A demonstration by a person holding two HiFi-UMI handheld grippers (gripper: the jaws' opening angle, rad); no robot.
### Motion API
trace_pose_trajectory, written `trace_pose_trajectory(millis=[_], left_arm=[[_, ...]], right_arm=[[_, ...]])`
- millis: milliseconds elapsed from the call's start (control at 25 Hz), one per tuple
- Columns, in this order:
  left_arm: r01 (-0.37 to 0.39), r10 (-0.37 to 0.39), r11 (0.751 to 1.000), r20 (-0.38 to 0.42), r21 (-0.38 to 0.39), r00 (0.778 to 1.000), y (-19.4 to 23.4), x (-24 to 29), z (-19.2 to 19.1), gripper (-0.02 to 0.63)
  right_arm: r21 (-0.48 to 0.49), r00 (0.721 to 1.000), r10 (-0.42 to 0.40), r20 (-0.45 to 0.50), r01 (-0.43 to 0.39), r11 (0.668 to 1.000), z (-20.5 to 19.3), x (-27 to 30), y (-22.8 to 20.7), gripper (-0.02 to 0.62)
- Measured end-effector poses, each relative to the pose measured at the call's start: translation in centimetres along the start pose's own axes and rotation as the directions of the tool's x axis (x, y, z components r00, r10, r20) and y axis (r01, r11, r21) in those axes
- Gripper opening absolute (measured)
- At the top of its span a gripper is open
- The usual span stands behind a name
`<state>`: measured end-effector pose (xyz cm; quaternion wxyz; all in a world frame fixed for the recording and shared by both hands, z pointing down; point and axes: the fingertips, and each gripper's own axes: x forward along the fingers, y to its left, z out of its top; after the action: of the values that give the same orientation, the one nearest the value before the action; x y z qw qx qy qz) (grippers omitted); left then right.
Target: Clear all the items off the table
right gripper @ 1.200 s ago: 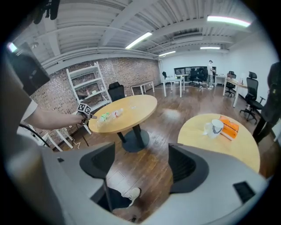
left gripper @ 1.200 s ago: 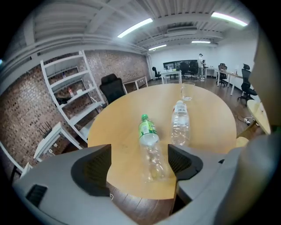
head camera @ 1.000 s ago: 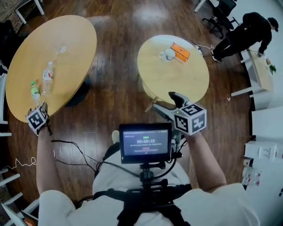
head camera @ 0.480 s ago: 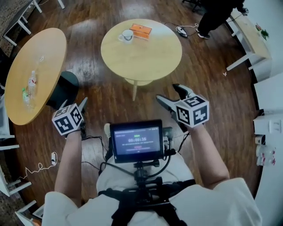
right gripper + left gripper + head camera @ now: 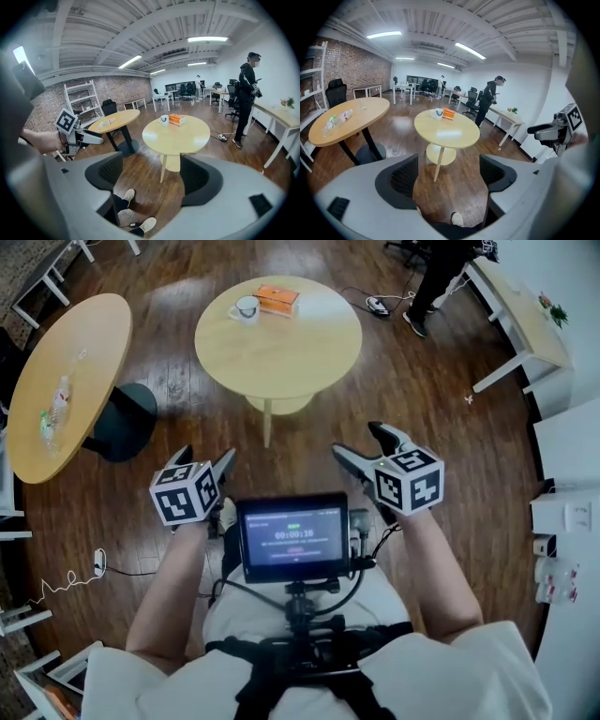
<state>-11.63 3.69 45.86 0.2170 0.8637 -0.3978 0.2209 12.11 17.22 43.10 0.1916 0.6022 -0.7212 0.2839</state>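
A small round wooden table (image 5: pixel 281 352) stands ahead of me. At its far edge it carries a white mug (image 5: pixel 246 307) and an orange box (image 5: pixel 277 300). My left gripper (image 5: pixel 206 456) and right gripper (image 5: pixel 358 442) hang side by side over the wooden floor, well short of the table. Both are open with nothing between the jaws. The left gripper view looks between its jaws at the table (image 5: pixel 447 133), the mug (image 5: pixel 438 112) and the box (image 5: pixel 449 114). The right gripper view shows the same table (image 5: pixel 176 136), mug (image 5: pixel 164 119) and box (image 5: pixel 176 119).
At the left stands a larger oval table (image 5: pixel 80 362) bearing plastic bottles (image 5: pixel 52 418). A person (image 5: pixel 441 268) stands beyond the round table, beside a white desk (image 5: pixel 516 306). A power strip (image 5: pixel 375 306) lies on the floor. My chest monitor (image 5: pixel 292 538) sits between the arms.
My left gripper has swung from the oval table's edge to the middle, in front of me. The view has turned, so the round table now lies ahead.
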Motion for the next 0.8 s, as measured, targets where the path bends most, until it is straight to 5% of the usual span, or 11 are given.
trace_pose_trajectory(millis=[800], left_arm=[[0.036,-0.036,0.999,-0.018,0.018,0.999,-3.0,-0.7,-0.9,0.417]], right_arm=[[0.011,0.999,0.042,0.018,-0.042,0.999,-1.2,0.6,0.3,0.388]])
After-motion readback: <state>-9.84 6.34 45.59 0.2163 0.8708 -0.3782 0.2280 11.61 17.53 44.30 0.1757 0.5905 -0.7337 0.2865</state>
